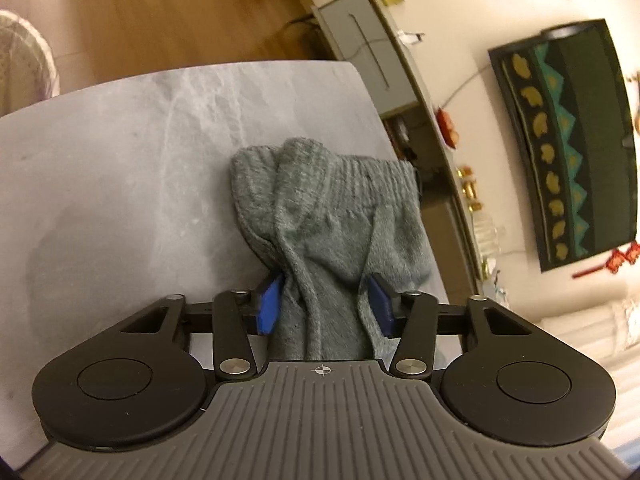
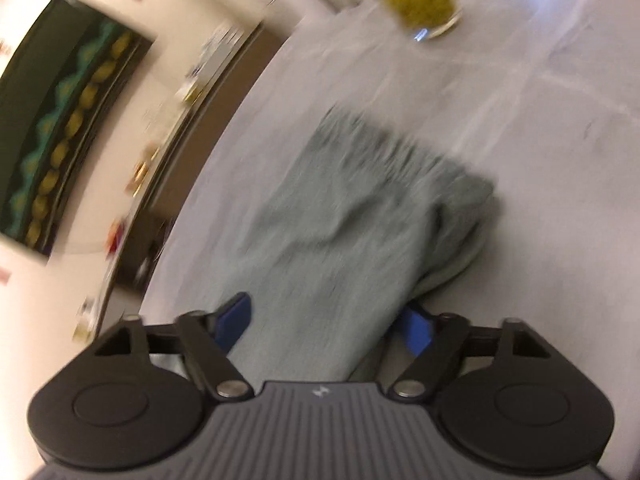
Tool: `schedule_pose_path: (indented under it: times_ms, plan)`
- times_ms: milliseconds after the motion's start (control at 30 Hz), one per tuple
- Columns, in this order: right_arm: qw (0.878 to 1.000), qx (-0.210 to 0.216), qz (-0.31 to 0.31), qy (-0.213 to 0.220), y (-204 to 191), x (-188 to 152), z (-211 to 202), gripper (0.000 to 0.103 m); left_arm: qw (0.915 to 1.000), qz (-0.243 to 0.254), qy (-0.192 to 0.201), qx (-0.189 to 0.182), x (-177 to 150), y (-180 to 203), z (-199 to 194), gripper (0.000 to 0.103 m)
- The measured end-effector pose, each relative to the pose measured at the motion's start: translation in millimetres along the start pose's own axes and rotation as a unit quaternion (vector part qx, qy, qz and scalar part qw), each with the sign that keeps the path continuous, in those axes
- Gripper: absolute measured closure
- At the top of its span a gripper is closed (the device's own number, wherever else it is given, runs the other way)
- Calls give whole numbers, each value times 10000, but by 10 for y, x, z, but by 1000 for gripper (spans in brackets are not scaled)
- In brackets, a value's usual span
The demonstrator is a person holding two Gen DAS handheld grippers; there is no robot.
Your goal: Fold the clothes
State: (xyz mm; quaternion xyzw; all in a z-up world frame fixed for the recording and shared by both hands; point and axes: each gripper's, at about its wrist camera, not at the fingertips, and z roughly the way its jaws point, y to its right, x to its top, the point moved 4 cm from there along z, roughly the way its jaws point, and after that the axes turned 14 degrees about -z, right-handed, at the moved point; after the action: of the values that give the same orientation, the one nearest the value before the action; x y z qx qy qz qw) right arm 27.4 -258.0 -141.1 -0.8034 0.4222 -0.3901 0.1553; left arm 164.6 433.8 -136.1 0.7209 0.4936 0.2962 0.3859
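A grey-green knitted garment [image 1: 332, 216] with a ribbed waistband lies bunched on the grey table [image 1: 120, 160], near its right edge. My left gripper [image 1: 326, 300] has its blue pads on either side of a gathered fold of the cloth and grips it. In the right wrist view, which is blurred by motion, the same garment [image 2: 352, 216] runs from the table into my right gripper [image 2: 324, 324]. Its blue pads stand wide apart with the cloth draped between them; whether they press it is unclear.
A glass with yellow-green contents [image 2: 424, 4] stands on the table beyond the garment. The table edge [image 1: 400, 152] drops to a wooden floor [image 1: 160, 12]. A low cabinet [image 1: 360, 40] and a dark wall hanging [image 1: 568, 140] are at the wall.
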Motion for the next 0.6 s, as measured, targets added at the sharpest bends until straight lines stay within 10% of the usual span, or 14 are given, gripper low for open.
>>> schedule_pose_path:
  times_ms: [67,333,600]
  plan:
    - [9996,63,-130,-245,-32,19,128,97,9999,18,112,56,18,3,46,103]
    - [9917,727,-985,399,-356,247,-243,97,9954,92,470,-828,-122,300,-406,103]
    - [9731,1188,-1929,423,-738,928,-1126,97,9662,-71,1157,-2301,-412,927,-1846,103]
